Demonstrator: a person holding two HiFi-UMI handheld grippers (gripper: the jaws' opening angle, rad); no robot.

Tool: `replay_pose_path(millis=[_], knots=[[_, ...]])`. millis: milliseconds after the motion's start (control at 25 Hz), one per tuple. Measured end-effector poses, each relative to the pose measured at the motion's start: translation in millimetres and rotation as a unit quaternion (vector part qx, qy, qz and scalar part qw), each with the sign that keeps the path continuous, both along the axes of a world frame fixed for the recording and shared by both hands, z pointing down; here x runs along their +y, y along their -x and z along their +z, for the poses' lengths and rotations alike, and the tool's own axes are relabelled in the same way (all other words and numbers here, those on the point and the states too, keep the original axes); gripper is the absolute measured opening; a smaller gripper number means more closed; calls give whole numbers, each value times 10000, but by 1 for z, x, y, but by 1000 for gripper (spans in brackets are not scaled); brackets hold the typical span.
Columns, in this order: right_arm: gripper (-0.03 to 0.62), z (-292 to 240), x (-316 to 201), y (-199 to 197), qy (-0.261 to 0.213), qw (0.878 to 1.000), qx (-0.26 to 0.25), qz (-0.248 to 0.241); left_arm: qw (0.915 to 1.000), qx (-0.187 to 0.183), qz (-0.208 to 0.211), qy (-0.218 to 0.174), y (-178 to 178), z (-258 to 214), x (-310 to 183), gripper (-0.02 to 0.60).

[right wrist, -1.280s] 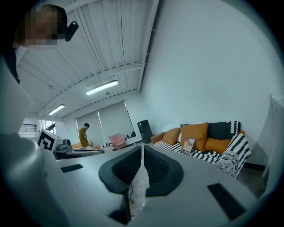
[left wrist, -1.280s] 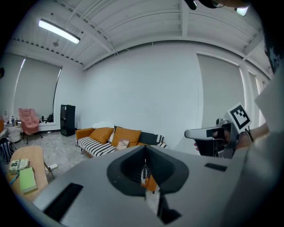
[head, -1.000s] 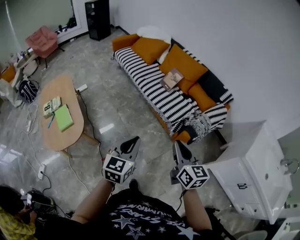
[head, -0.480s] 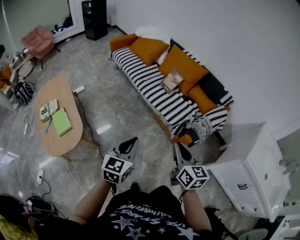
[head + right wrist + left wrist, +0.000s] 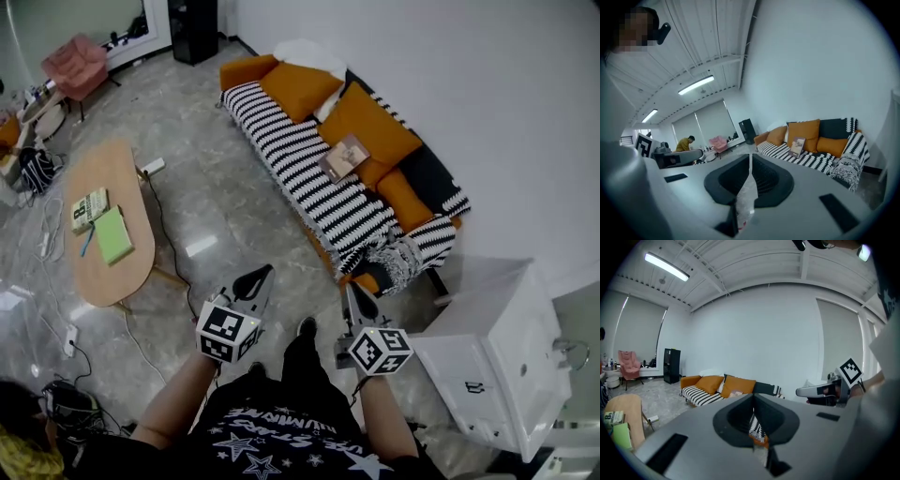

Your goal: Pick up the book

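Grey polished floor (image 5: 225, 187) spreads across a living room, with a striped sofa (image 5: 300, 173) against the white wall and a low wooden counter (image 5: 103, 277) off to the person's left. The book (image 5: 345, 156) I take to be the target stands propped on the sofa seat, leaning back against an orange cushion (image 5: 370, 127). Another patterned book (image 5: 89, 208) and a green notebook (image 5: 113, 234) lie on the counter, so which one is meant is a judgement. Both tools point toward the sofa, though.

The person stands out on the open floor, well apart from the sofa, holding both tools in front of the body. The left gripper (image 5: 265, 272) has its fingers pressed together with nothing between them. The right gripper (image 5: 352, 289) is the same, fingers closed flat on each other and empty. A white cabinet (image 5: 487, 375) sits just to the person's right.

As I see it the task has barely begun. The book is untouched, no fingers are opened for it, and the whole approach is yet to do. After that come opening, closing on the book and lifting it off the seat.
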State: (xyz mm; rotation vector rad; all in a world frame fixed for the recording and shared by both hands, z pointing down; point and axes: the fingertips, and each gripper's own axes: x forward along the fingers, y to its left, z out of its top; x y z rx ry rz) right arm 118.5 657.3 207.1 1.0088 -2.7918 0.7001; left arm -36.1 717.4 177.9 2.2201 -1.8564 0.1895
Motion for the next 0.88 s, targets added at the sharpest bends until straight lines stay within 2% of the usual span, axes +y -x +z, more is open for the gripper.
replay_pose_path(millis=[520, 880], knots=[[34, -6, -151, 10, -31, 9989, -68, -468, 9993, -32, -343, 142, 0, 2, -138, 6], [34, 1, -224, 6, 165, 9975, -231, -648, 9972, -142, -691, 234, -1, 0, -192, 8]])
